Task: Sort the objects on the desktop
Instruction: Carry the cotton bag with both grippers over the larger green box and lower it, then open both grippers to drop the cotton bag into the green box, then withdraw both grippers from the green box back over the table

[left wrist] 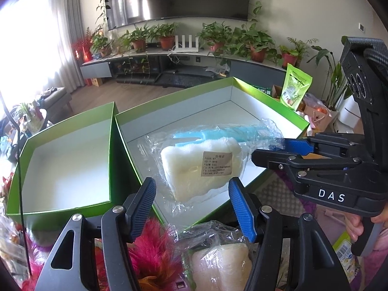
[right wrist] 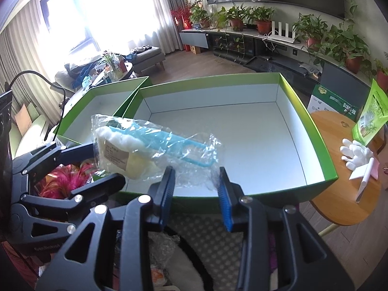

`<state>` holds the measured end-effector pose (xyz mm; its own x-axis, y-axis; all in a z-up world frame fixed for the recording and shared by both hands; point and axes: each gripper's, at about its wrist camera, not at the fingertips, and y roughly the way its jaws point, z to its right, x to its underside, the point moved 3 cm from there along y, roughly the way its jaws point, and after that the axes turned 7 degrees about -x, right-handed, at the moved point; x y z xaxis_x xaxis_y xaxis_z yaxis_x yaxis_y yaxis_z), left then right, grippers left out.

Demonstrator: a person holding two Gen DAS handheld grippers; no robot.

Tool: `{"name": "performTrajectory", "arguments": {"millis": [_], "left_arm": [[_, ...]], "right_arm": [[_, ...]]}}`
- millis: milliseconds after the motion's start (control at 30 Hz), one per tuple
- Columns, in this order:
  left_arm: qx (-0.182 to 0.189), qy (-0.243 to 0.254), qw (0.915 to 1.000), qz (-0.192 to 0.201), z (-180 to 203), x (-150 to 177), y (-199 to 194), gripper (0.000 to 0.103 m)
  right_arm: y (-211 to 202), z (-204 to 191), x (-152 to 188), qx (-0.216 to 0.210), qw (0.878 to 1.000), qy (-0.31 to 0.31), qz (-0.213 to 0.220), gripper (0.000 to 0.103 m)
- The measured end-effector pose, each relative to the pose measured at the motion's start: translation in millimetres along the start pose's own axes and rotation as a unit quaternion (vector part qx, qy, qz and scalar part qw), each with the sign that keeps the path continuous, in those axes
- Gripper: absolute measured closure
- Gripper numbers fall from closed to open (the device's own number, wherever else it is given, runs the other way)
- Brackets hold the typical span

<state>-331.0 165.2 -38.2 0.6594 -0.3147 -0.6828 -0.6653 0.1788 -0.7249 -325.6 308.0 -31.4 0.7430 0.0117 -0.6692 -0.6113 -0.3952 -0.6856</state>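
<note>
A sponge brush with a blue handle, sealed in a clear bag (left wrist: 201, 162) (right wrist: 126, 150), lies in the near corner of the large green box (left wrist: 264, 94) (right wrist: 322, 143). My left gripper (left wrist: 192, 206) (right wrist: 91, 167) straddles the sponge end. Its blue pads (left wrist: 143, 208) stand a little off the sponge, so it is open. My right gripper (right wrist: 196, 194) (left wrist: 271, 150) stands open around the bag's loose crinkled tail, which lies slack between its pads (right wrist: 224, 198). A person's hand (left wrist: 361, 228) holds the right gripper's handle.
A second green box (left wrist: 60, 165) (right wrist: 101, 92) sits to the left of the large one. Below my left gripper are pink feathers (left wrist: 155, 245) and another wrapped sponge (left wrist: 218, 259). A round wooden table (right wrist: 332, 126) on the right bears a white glove (right wrist: 356, 155) and a green pouch (right wrist: 371, 118).
</note>
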Motion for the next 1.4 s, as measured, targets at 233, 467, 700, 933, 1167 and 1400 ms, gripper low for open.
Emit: {"name": "performTrajectory", "arguments": {"millis": [233,467,700,933,1167,1400], "left_arm": [[-0.006,-0.001,1.0,0.004,-5,1,-4,0.04],[-0.007,0.001,0.9999,0.007,-5,1,-5,0.039],[-0.008,0.003,0.9999,0.011,-4,0,-8,0.039],[-0.015,0.008,0.9996,0.025,-1,-5,-20,0.039],[-0.017,0.009,0.9976,0.066,0,-10,-54,0.033],[-0.042,0.005,0.9916,0.122,-1,-5,-97,0.024]], "right_arm": [[2,-1,1,0.003,1.0,-0.004,-0.002,0.059],[-4,-2,-1,0.018,1.0,-0.008,0.01,0.058],[-8,2,-1,0.02,1.0,-0.003,0.013,0.058],[-18,-2,-1,0.018,1.0,-0.003,0.019,0.058],[-46,-19,-2,0.02,0.999,-0.016,0.041,0.058],[-83,-49,8,0.022,0.997,-0.037,0.071,0.058]]}}
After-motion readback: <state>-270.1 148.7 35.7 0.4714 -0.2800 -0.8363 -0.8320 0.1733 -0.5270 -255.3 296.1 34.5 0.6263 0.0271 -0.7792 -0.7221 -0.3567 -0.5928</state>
